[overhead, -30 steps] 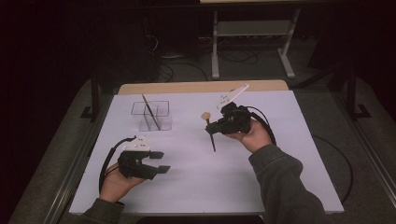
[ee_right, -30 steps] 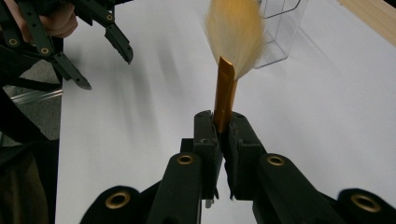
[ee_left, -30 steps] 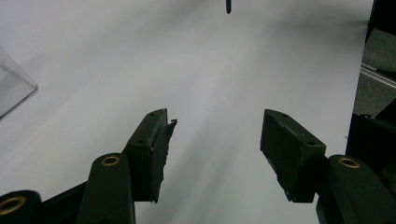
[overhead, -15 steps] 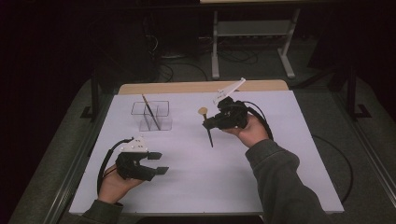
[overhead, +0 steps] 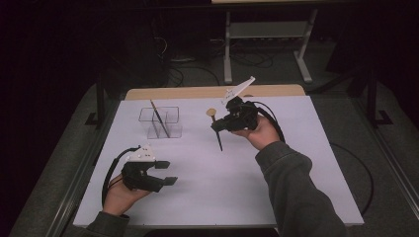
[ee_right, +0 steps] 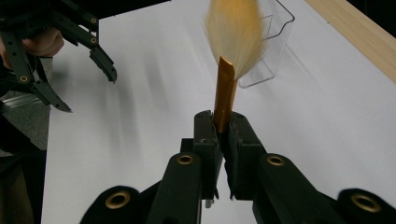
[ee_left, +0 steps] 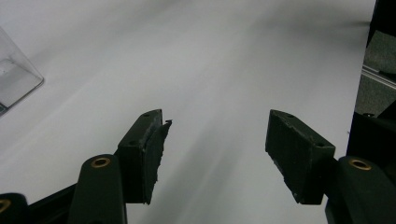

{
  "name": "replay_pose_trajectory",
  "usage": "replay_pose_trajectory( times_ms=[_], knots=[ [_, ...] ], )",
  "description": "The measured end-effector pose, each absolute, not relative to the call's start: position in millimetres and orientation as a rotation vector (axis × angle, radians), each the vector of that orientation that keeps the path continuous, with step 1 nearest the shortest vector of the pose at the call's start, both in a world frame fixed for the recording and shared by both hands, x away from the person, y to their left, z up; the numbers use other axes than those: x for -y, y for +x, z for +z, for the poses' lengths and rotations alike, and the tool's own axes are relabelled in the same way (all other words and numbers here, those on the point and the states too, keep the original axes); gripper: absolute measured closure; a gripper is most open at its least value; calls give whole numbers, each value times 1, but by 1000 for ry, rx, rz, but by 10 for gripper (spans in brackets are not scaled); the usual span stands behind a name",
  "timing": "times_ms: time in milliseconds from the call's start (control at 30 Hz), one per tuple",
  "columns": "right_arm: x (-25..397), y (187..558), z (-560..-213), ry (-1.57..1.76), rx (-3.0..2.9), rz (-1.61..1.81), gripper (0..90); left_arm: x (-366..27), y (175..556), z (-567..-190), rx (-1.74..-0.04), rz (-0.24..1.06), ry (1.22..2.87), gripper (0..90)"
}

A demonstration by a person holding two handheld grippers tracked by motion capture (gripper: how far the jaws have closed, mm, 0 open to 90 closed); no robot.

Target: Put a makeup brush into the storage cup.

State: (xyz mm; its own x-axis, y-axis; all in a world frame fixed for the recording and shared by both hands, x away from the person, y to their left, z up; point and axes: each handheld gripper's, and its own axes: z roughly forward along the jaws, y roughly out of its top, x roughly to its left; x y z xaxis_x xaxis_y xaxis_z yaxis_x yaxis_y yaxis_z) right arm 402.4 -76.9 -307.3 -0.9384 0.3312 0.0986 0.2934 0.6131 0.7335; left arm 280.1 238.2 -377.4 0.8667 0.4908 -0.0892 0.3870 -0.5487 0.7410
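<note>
No legible text, labels, brands or numbers anywhere on the table, grippers or objects.

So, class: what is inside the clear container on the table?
In the clear container, one thin dark-handled brush leans at a slant. Its lower tip is too small to make out.

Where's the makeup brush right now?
In the high view the makeup brush is clamped in the right hand-held gripper, above the white table's middle, just right of the clear organizer.

Black jaws, brass screws, trailing black cables, grey sleeves
</note>
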Motion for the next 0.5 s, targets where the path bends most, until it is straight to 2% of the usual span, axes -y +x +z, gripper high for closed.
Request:
replay_pose_trajectory(
  times_ms=[500],
  knots=[
    [65,417,-300,526,-2782,1243,827,-240,279,-377,-642,166,2196,352]
  ],
)
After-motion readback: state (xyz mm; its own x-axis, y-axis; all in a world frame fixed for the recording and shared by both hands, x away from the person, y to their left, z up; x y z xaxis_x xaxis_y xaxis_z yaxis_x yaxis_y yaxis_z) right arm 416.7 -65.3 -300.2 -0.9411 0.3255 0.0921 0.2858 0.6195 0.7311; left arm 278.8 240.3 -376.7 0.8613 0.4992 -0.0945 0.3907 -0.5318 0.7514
